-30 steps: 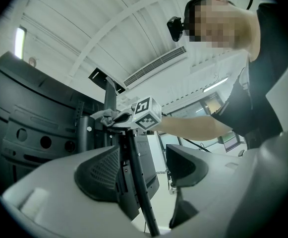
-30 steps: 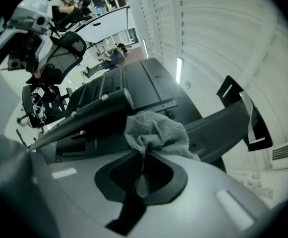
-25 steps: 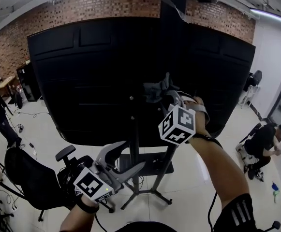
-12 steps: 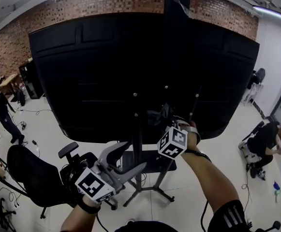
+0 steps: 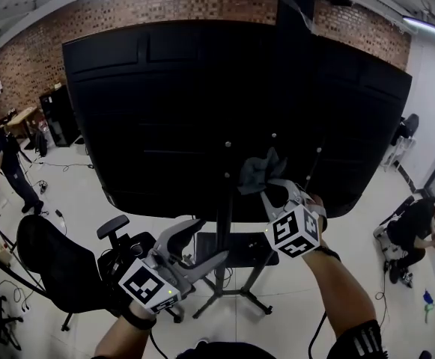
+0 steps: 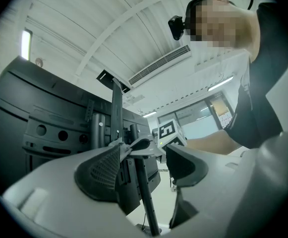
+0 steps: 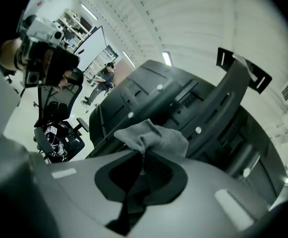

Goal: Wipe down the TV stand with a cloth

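Cloth point(image 5: 260, 172), grey and bunched, pinched tight in the jaws of the right gripper point(image 5: 271, 191); it sticks up past the jaw tips, in front of the lower part of the TV's black back panel point(image 5: 165, 103), just right of the mounting column of the TV stand point(image 5: 221, 275). Left gripper point(image 5: 202, 244) hangs low near the column, jaws spread apart with nothing between them; only the column shows beyond, through the gap. Progress, as a judgement: wiping looks in hand around the bracket area at panel height, with the lower column, small shelf point(image 5: 241, 251) and splayed base legs apparently still to do. No wiped and unwiped areas can be told apart, since every surface is dark and matt. Cannot tell whether the cloth actually touches the panel or the column or sits just off them. Upper column and bracket merge into the black panel; dust, if any, too fine to see. Office chair point(image 5: 52, 268) stands at the left.
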